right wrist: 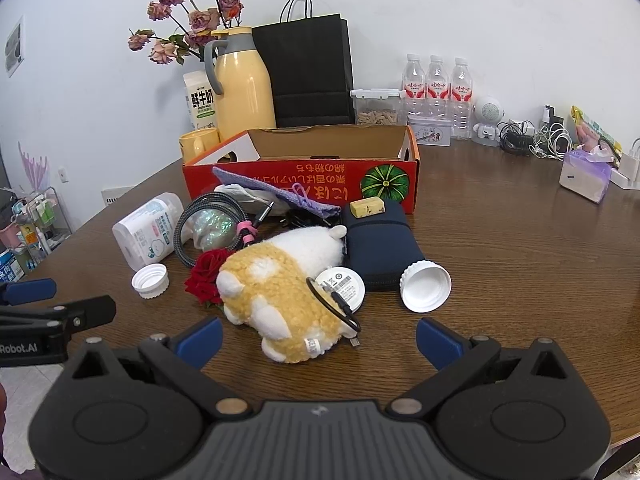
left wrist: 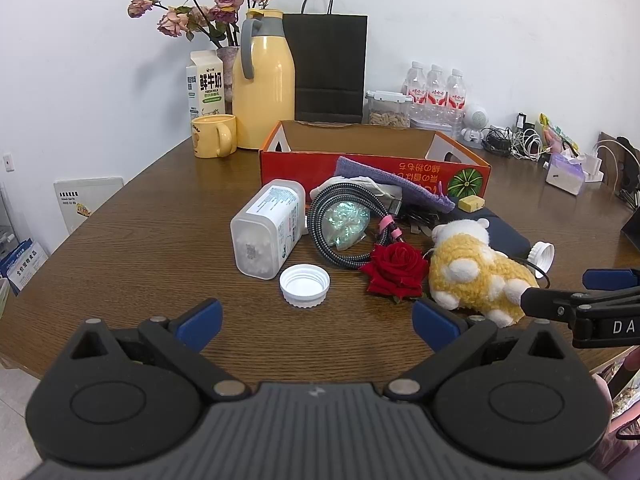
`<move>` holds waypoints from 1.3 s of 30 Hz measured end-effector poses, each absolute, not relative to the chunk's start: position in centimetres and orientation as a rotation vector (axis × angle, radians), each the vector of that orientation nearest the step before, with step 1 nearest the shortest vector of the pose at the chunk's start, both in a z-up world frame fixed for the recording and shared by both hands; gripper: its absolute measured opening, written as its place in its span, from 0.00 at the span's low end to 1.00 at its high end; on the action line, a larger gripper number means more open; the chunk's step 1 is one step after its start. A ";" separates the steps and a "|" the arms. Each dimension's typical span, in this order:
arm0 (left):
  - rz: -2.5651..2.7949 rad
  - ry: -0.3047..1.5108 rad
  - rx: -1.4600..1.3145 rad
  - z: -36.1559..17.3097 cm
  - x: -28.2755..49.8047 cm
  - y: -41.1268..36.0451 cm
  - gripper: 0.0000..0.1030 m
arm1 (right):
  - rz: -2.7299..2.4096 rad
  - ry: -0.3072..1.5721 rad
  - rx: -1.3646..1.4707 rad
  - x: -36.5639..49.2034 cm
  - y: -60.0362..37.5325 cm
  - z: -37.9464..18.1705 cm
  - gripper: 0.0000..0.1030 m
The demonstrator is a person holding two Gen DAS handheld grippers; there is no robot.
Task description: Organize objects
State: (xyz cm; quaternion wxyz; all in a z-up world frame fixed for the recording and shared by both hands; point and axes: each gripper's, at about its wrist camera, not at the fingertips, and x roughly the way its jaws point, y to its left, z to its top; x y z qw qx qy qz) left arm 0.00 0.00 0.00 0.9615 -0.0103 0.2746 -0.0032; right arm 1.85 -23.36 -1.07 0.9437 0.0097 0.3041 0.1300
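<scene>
A pile of loose things lies in front of an open orange cardboard box [left wrist: 372, 168] [right wrist: 304, 184]. In it are a yellow-and-white plush toy [left wrist: 476, 276] [right wrist: 280, 292], a red rose [left wrist: 396, 270] [right wrist: 206, 276], a coiled braided cable [left wrist: 340, 224] [right wrist: 208, 220], a clear plastic container [left wrist: 268, 232] [right wrist: 148, 228] on its side, a white cap [left wrist: 305, 285] [right wrist: 150, 280], a navy pouch [right wrist: 380, 244] and a purple cloth [left wrist: 392, 184]. My left gripper [left wrist: 316, 322] is open, short of the white cap. My right gripper [right wrist: 318, 338] is open, with the plush's near end between its blue pads [right wrist: 202, 338].
A yellow thermos [left wrist: 264, 80], milk carton [left wrist: 205, 84], yellow mug [left wrist: 214, 136], black paper bag [left wrist: 330, 68] and dried roses [left wrist: 208, 4] stand behind the box. Water bottles [left wrist: 436, 88], chargers and a tissue pack [right wrist: 586, 178] line the back right. A second white cap [right wrist: 426, 284] lies right of the pouch.
</scene>
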 end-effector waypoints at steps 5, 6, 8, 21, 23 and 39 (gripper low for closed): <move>-0.006 0.557 -0.021 0.0 0.0 0.0 1.00 | 0.265 0.623 0.021 1.9 -23.4 -1.3 1.00; -0.007 0.557 -0.021 0.0 0.0 0.0 1.00 | 0.265 0.622 0.021 1.9 -23.4 -1.3 1.00; -0.007 0.557 -0.021 0.0 0.0 0.0 1.00 | 0.264 0.622 0.021 1.9 -23.5 -1.3 1.00; -0.006 0.557 -0.020 0.0 0.0 0.0 1.00 | 0.265 0.624 0.022 1.9 -23.5 -1.4 1.00; -0.006 0.558 -0.020 0.0 0.0 0.0 1.00 | 0.265 0.624 0.022 1.9 -23.5 -1.4 1.00; -0.006 0.558 -0.019 0.0 0.0 0.0 1.00 | 0.265 0.624 0.022 2.0 -23.5 -1.4 1.00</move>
